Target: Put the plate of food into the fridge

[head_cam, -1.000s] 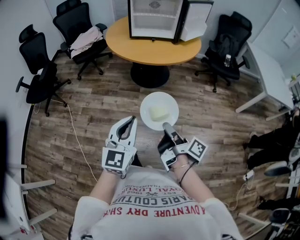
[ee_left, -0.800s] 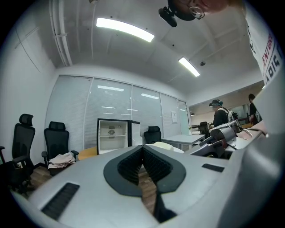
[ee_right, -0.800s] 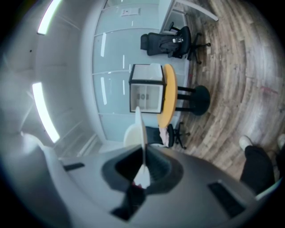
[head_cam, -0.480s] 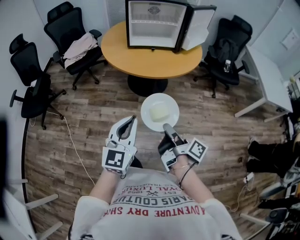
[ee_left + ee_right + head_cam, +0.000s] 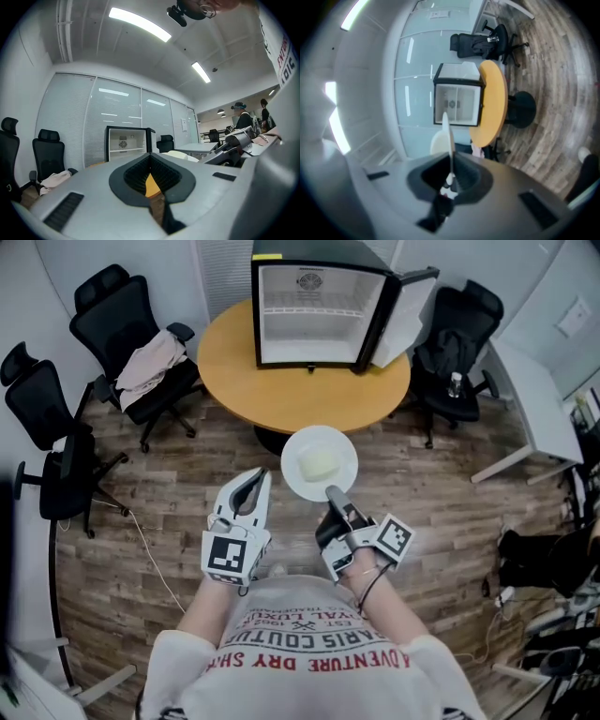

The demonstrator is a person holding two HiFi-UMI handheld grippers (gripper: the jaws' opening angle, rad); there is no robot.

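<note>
The white plate (image 5: 320,463) carries a pale block of food (image 5: 317,465) and hangs over the wood floor. My right gripper (image 5: 332,491) is shut on its near rim. In the right gripper view the plate (image 5: 449,133) shows edge-on between the jaws, which pinch its rim, and the food (image 5: 438,143) lies to its left. My left gripper (image 5: 254,478) is beside the plate on the left, shut and empty; its jaws (image 5: 151,158) meet at the tips. The small fridge (image 5: 314,313) stands with its door swung open on the round wooden table (image 5: 234,381) ahead, its white shelves bare.
Black office chairs stand around the table: one with a pinkish cloth (image 5: 150,357) at left, another (image 5: 42,418) further left, one (image 5: 455,329) at right. A white desk (image 5: 536,371) runs along the right. A cable (image 5: 145,545) lies on the floor.
The table and fridge have come nearer and lower in the head view. Both grippers and the plate keep the same places relative to the body.
</note>
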